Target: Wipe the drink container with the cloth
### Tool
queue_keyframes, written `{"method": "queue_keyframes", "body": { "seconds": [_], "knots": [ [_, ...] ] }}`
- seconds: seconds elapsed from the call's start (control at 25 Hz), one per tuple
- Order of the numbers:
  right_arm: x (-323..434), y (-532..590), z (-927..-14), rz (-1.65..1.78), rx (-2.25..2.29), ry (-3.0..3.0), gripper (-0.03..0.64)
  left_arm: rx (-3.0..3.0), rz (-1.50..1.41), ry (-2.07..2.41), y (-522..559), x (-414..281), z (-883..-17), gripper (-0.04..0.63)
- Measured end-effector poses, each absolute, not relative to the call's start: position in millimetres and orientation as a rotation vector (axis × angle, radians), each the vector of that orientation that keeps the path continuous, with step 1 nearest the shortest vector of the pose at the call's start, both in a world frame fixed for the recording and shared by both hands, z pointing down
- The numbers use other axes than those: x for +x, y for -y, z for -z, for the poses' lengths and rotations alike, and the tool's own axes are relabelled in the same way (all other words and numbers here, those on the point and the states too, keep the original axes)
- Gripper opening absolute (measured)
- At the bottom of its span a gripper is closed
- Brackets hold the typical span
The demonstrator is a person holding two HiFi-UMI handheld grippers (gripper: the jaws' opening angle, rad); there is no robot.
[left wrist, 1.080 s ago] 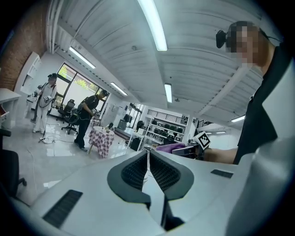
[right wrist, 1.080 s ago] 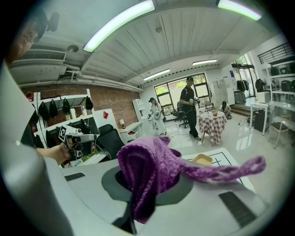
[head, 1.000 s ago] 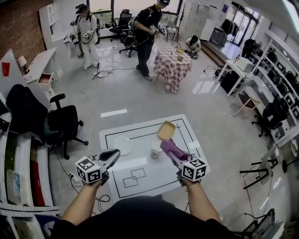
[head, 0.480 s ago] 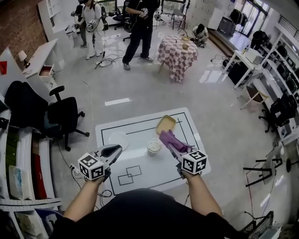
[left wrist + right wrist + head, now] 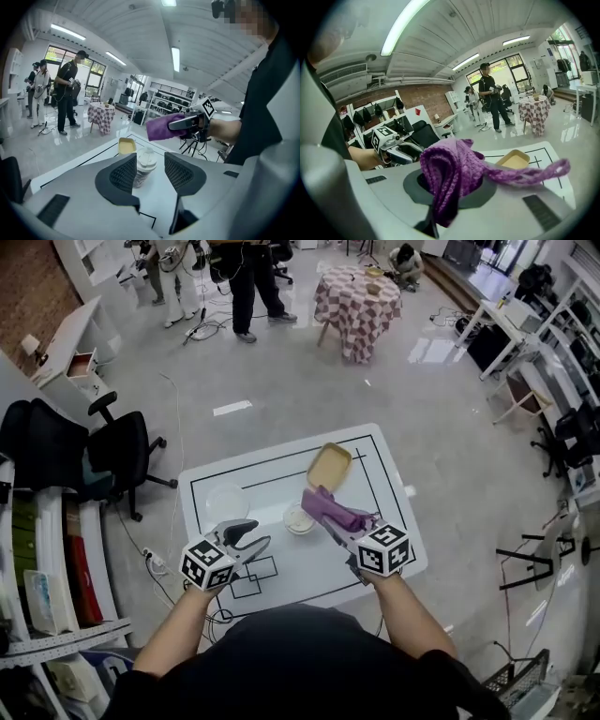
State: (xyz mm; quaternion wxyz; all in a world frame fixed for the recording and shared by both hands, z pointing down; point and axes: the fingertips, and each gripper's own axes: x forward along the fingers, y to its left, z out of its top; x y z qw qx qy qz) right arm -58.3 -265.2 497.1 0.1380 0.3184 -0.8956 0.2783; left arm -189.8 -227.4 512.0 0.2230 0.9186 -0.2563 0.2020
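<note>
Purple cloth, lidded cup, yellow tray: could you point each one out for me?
purple cloth (image 5: 446, 173), right gripper view, on its bunched middle fold.
lidded cup (image 5: 146, 158), left gripper view, on its white lid.
yellow tray (image 5: 329, 468), head view, on its bare inside floor.

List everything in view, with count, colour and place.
table: one, white with black lines, before the person
cup: one, white-lidded, mid-table
tray: one, tan, behind the cup
plate: one, white, table's left part
cloth: one, purple, in the right hand-held gripper
office chair: one, black, left of the table
checked table: one, red and white, far back
people: several, far back
left hand-held gripper: one, jaws just opening, nothing between them, aimed at the cup
right hand-held gripper: one, shut on the cloth
</note>
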Motion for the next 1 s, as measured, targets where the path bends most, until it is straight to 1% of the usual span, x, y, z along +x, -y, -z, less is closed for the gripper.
{"method": "queue_keyframes", "body": {
  "seconds": [0.24, 0.44, 0.6, 0.72, 0.84, 1.0],
  "knots": [
    [-86.3, 263.6, -511.5, -0.821, 0.689, 2.636, 0.072, 2.620, -0.829, 0.641, 238.1, -158.6, -562.7, 0.306],
    [-116.6, 257.7, -515.1, -0.815, 0.461, 2.698, 0.072, 2.623, -1.088, 0.599, 250.7, -140.6, -616.8, 0.374],
    [-133.5, 251.3, -527.1, -0.825, 0.356, 2.706, 0.072, 2.640, -1.085, 0.624, 262.9, -128.8, -639.7, 0.407],
    [-128.6, 260.2, -548.8, -0.833, 0.388, 2.653, 0.072, 2.692, -1.074, 0.622, 273.8, -114.7, -648.1, 0.425],
    [-116.2, 272.0, -574.6, -0.830, 0.461, 2.566, 0.072, 2.764, -1.081, 0.603, 279.9, -99.3, -649.7, 0.427],
    [-112.3, 271.5, -591.6, -0.792, 0.466, 2.511, 0.072, 2.834, -1.166, 0.585, 284.6, -86.0, -654.3, 0.426]
  ]
}}
